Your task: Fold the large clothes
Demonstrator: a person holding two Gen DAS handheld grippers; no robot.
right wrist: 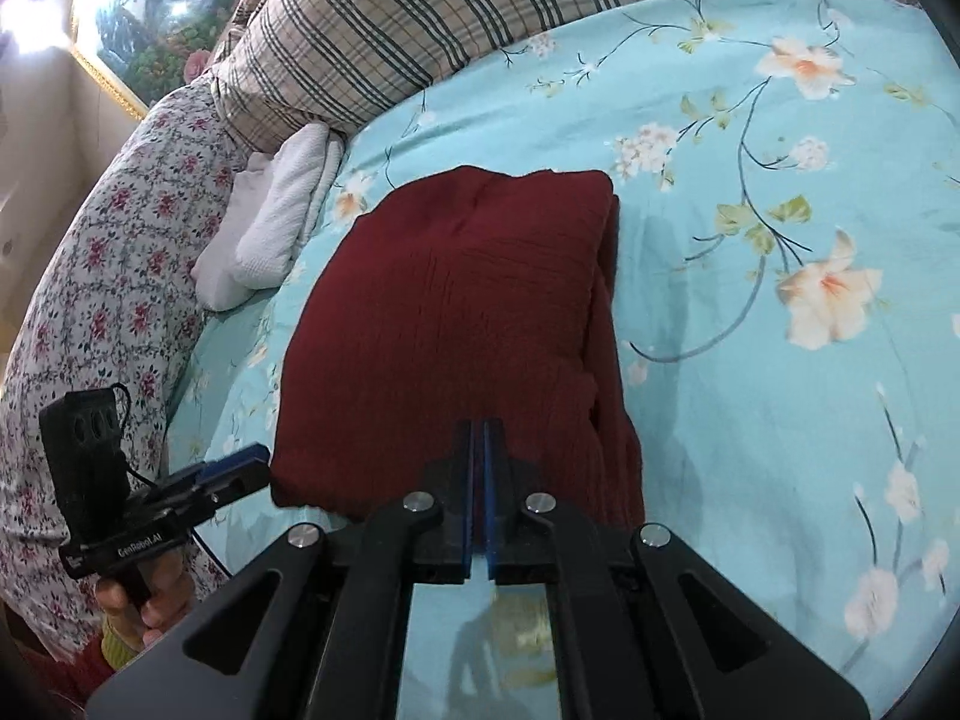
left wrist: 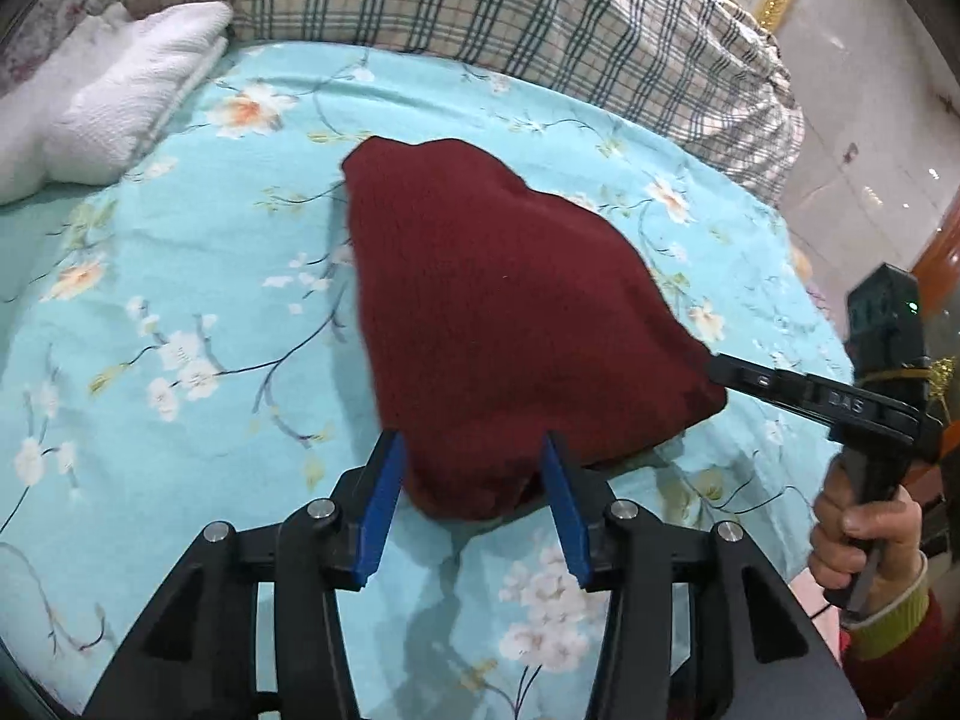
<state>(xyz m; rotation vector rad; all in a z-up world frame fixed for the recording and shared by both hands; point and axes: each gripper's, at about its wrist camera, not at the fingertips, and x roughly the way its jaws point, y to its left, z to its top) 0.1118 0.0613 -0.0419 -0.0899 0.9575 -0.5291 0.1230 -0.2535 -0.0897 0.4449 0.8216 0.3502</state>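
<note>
Blue-padded fingers of our left gripper (left wrist: pixel 474 468) stand spread apart around the near corner of the folded dark red knit garment (left wrist: pixel 510 300), one pad on each side, not pinching it. Our right gripper (right wrist: pixel 479 450) has its two blue pads pressed together at the garment's near edge, and from the left wrist view its tip (left wrist: pixel 720 369) meets the cloth's right corner; we cannot tell for certain whether fabric sits between the pads. We see the garment lying as a thick rectangular bundle in the middle of the turquoise floral bedsheet (right wrist: pixel 780 360). Folded white textured towels (right wrist: pixel 282 222) sit near the sheet's far left edge, beside a plaid beige quilt (right wrist: pixel 390 30) along the far edge.
</note>
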